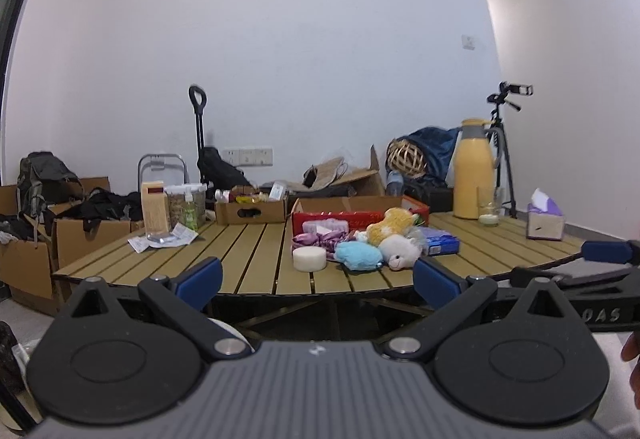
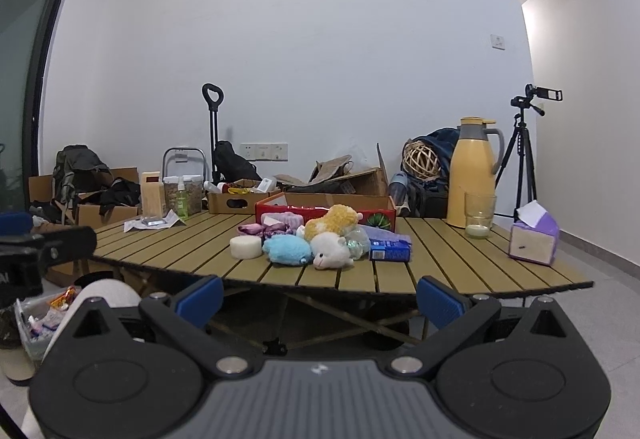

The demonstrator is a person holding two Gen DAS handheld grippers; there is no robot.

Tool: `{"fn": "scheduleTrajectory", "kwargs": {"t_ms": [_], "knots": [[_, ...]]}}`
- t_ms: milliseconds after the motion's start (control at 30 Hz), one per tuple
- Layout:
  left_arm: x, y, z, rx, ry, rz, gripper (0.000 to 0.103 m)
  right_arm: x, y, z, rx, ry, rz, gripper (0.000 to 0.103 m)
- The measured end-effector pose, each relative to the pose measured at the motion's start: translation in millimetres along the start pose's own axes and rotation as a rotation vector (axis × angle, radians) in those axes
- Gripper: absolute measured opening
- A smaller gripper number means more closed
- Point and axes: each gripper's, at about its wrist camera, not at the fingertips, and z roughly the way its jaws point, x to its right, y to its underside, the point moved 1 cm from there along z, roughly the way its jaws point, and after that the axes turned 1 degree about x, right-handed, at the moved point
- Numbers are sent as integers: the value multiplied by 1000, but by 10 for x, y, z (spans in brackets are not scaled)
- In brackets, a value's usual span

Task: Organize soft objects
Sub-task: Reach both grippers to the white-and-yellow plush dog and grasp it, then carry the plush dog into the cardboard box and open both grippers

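A pile of soft things lies mid-table in front of a red cardboard box (image 1: 320,217) (image 2: 272,209): a blue plush (image 1: 358,257) (image 2: 288,250), a white plush (image 1: 398,251) (image 2: 330,250), a yellow plush (image 1: 390,225) (image 2: 332,223), purple cloth (image 1: 318,239) (image 2: 256,229) and a white round sponge (image 1: 309,259) (image 2: 245,248). A blue tissue pack (image 1: 440,244) (image 2: 390,249) lies to the right. My left gripper (image 1: 318,285) is open and empty, short of the table's near edge. My right gripper (image 2: 320,303) is open and empty, also before the edge.
The slatted wooden table (image 1: 248,259) (image 2: 460,259) also holds a yellow thermos (image 1: 474,167) (image 2: 472,171), a glass (image 2: 479,215), a purple tissue box (image 1: 544,219) (image 2: 534,239), jars and papers (image 1: 172,211) at back left. Cardboard boxes, bags and a tripod (image 2: 524,143) stand around.
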Motion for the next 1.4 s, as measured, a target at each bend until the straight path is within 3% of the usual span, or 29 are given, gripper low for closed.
{"fn": "scheduleTrajectory", "kwargs": {"t_ms": [200,300,367,467,533,667,800,900,1000,1033,1067,1133,1267,1400], "knots": [[-83,4,946,-89,33,-13,103,219,-128,811,7,15,40,103],[-100,-25,1531,-108,73,-26,103,393,-151,1305,47,-45,114,103],[-63,-54,1975,-118,101,-23,103,544,-151,1730,-23,-123,194,103],[13,-96,2506,-166,140,-44,100,586,-207,2240,-104,-108,160,100],[88,-88,2790,-210,196,-73,90,631,-284,2502,-108,-106,122,92],[372,10,3188,-278,308,-71,71,807,-503,3019,-141,-163,116,91],[679,157,3379,-354,400,-61,68,933,-672,3514,-184,-261,109,90],[834,235,3562,-398,351,-40,74,987,-706,3913,-236,-332,123,89],[912,253,3720,-414,349,-60,74,1030,-677,4210,-293,-372,177,72],[939,267,3759,-427,342,-68,69,1043,-661,4259,-308,-389,204,58],[954,281,3779,-438,343,-74,65,1061,-641,4284,-318,-404,228,47],[943,335,3807,-466,327,-85,53,1086,-604,4315,-327,-413,253,46],[805,329,3799,-478,370,-172,50,1207,-576,4173,-303,-417,310,42],[806,165,3598,-434,409,-195,49,1332,-589,3956,-264,-392,394,41]]}}
